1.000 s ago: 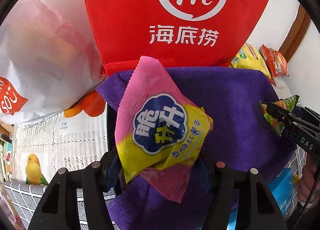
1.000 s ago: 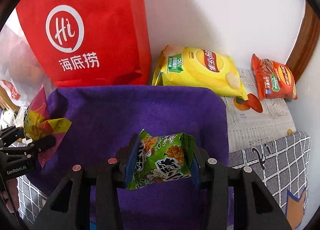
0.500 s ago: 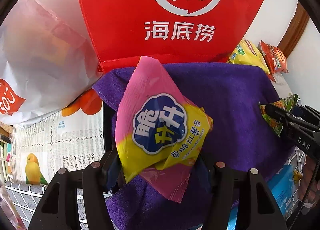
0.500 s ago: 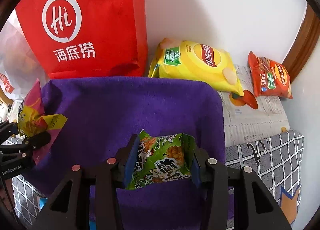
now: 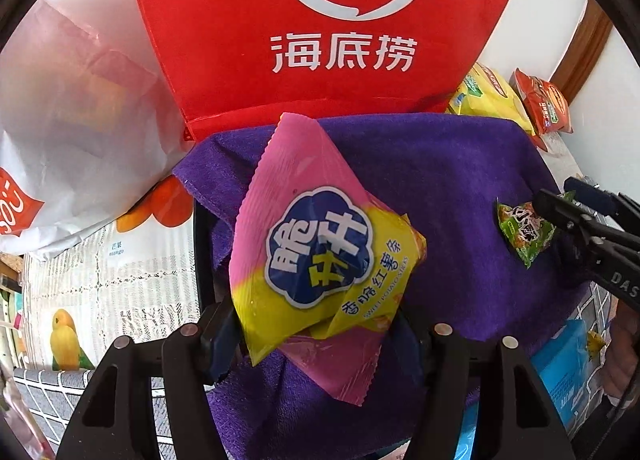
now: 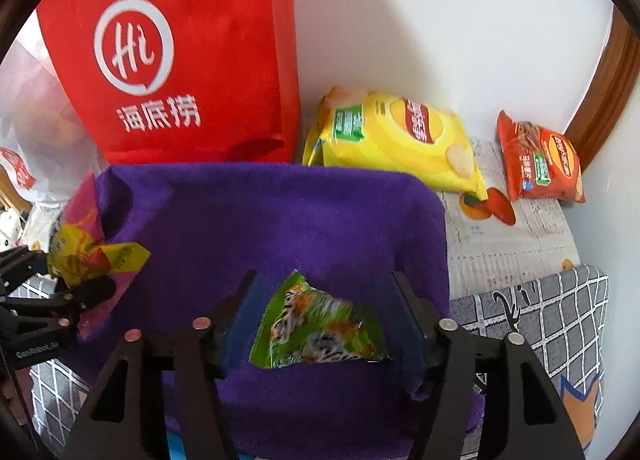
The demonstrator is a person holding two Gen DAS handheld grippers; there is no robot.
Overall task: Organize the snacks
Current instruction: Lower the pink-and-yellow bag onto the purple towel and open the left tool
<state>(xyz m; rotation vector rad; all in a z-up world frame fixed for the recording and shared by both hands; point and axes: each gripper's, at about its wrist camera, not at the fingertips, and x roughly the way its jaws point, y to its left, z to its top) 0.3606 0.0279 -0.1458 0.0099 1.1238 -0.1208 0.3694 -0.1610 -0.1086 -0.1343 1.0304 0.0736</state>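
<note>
My right gripper point(image 6: 320, 324) is opening, its jaws standing clear of the blurred green snack packet point(image 6: 316, 332) over the purple towel point(image 6: 280, 220). My left gripper point(image 5: 316, 324) is opening too around the pink-and-yellow snack bag point(image 5: 320, 252), whose lower edge is hiding any pad contact.

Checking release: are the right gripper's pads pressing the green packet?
No: green packet lies loose between right gripper's opening jaws, gaps both sides.

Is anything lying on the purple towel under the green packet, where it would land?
Nothing visible: the green packet is loose between the opening right fingers, over bare purple towel.
</note>
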